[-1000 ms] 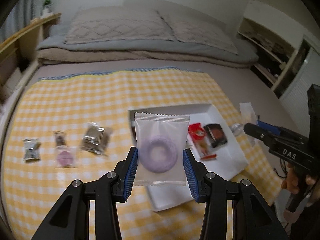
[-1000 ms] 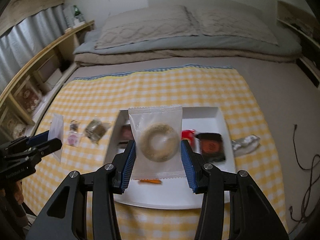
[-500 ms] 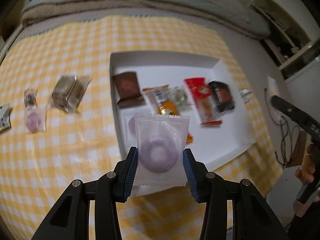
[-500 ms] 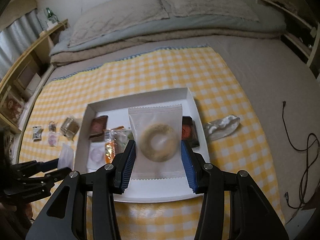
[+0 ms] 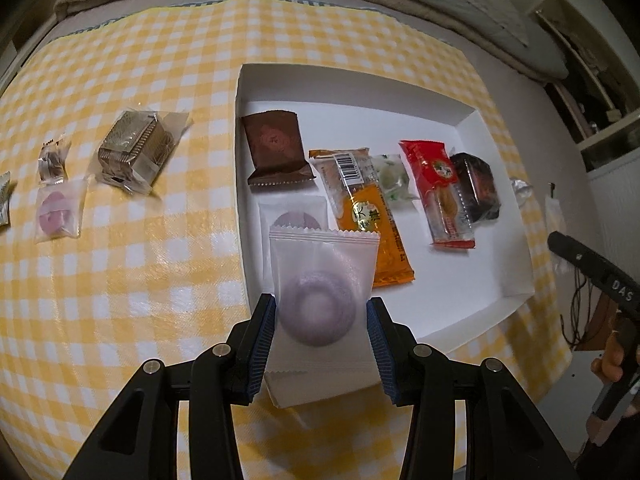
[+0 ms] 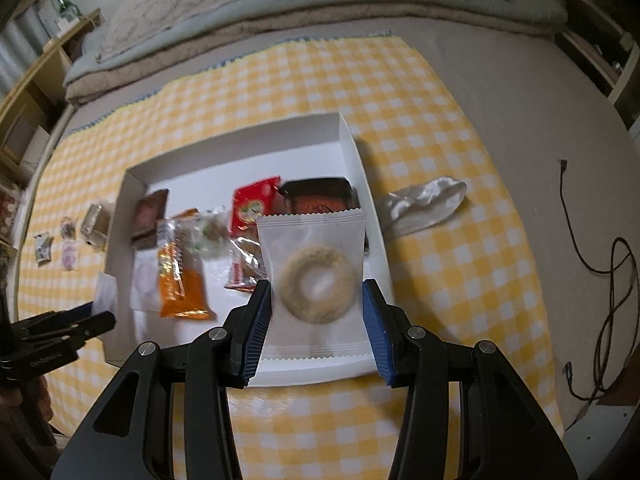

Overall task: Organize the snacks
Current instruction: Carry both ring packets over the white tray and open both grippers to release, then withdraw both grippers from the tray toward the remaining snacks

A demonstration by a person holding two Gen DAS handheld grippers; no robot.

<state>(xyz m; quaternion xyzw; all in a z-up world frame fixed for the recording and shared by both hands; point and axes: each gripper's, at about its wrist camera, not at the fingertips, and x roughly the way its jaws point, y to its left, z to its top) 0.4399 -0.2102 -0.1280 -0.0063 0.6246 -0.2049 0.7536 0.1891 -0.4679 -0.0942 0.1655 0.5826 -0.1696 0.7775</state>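
We hold a snack packet in each tool. Our left gripper is clamped on the purple ring packet, its blue pads pressed against the packet's two side edges, and the frosted wrapper stands upright between them. It hangs over the near left corner of the white tray, right above a second pale packet with a purple ring that lies flat inside the tray.

Our right gripper is clamped on the beige ring packet in the same way, pads on both side edges, wrapper upright. This packet sits over the near right part of the tray, in front of the dark packet and the red packet.

Inside the tray, seen from the left wrist, we count a brown packet at the far left, an orange packet beside it, a greenish sweet, the red packet and the dark packet side by side towards the right wall.

On the yellow checked cloth to the left of the tray lie a clear pack of brown biscuits, a small pink ring packet and a small wrapped sweet just beyond it. From the right wrist we see a crumpled silver wrapper on the cloth just outside the tray's right wall.
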